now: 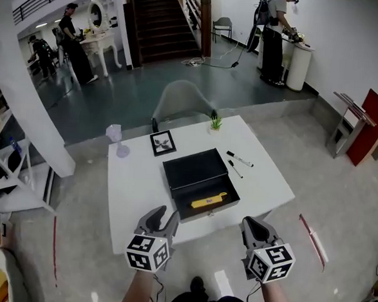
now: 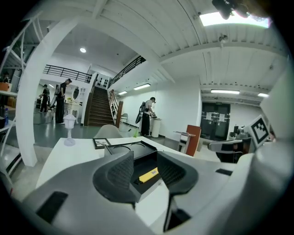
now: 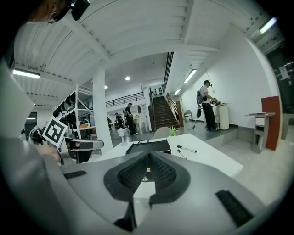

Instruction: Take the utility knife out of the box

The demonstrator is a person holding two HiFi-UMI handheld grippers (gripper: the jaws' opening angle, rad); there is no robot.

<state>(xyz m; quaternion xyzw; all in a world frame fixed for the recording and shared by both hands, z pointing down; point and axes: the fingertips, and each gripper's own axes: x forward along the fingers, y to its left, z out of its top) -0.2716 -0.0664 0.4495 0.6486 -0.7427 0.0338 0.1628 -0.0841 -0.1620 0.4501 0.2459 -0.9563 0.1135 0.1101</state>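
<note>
**Centre of frame:** you face a white square table (image 1: 264, 184). On its far half, left of centre, lies a small black-framed picture (image 1: 162, 143). Right of centre lie a white marker with black ends (image 1: 240, 159) and a thinner dark pen (image 1: 235, 169), near each other but apart. A small green potted plant (image 1: 215, 122) stands at the far edge. A pale lilac stemmed glass (image 1: 117, 139) stands at the far left corner. A grey shell chair (image 1: 183, 101) sits behind the table.

**Right edge:** a red flat board (image 1: 370, 127) leans there.

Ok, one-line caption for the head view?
Left gripper open, right gripper shut, both at the white table's near edge; the open black box holds the utility knife.
</note>
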